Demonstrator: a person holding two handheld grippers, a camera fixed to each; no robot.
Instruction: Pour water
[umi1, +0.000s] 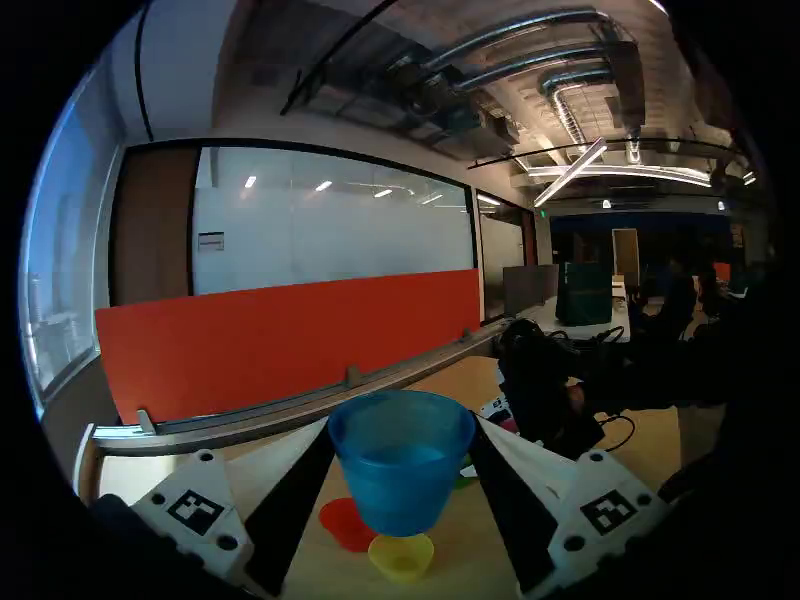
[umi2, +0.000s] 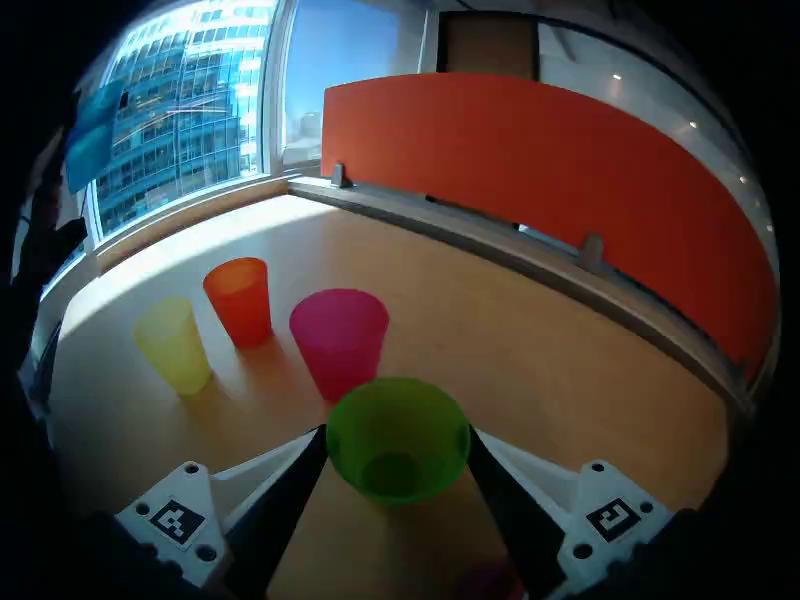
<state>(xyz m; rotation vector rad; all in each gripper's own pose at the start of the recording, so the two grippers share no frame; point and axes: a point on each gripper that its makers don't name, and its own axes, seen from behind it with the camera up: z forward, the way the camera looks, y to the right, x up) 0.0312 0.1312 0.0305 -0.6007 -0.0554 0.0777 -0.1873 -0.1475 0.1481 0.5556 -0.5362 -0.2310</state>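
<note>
In the left gripper view, the orange partition (umi1: 290, 335) runs from the left edge toward the centre, with the table (umi1: 455, 378) below it. My left tool (umi1: 402, 445) points out roughly level, tipped up enough that ceiling pipes (umi1: 530, 50) cross the top of the frame. Its two fingers are closed onto the sides of the blue cup (umi1: 400, 490) at lower centre. I hold that cup upright above the table, and water (umi1: 402, 455) sits partway up inside it. Just beneath it, at the bottom of the frame, lie the mouths of an orange cup (umi1: 345, 522) and, to its right, a yellow cup (umi1: 401, 555). In the right gripper view, my right tool (umi2: 396, 435) is pitched down toward the table (umi2: 520, 340). At left centre the yellow cup (umi2: 173, 345), the orange cup (umi2: 238, 300) and a pink cup (umi2: 338, 340) stand close together, from left to right. At lower centre the tool's fingers grip the green cup (umi2: 398, 455) on both sides, its open mouth turned toward me and its inside looking dry. The pink cup stands just behind it.
</note>
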